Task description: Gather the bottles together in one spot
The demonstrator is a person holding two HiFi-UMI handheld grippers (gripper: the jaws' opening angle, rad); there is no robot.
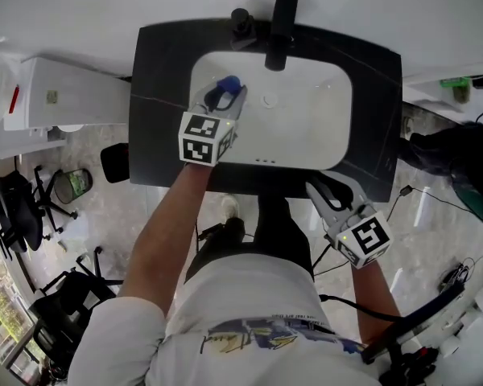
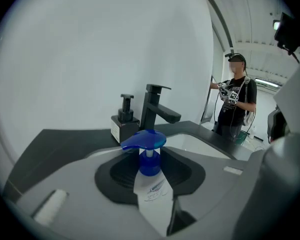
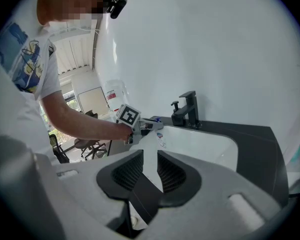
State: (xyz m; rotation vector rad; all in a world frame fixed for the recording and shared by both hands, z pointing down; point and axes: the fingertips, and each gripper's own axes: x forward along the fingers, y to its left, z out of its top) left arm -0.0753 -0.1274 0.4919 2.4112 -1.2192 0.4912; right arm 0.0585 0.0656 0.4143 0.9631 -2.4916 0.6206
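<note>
The left gripper (image 1: 223,101) is clamped on a smooth white plastic pump bottle with a glossy blue disc-shaped head (image 2: 152,189), held over the rounded white sink basin (image 1: 306,127) set in the matte dark-grey surface (image 1: 157,79). A square black faucet (image 2: 155,106) and a boxy black soap dispenser (image 2: 124,120) stand at the back rim. The right gripper (image 3: 150,170), ribbed jaws apart and empty, hovers by the surface's front edge, free space around it
</note>
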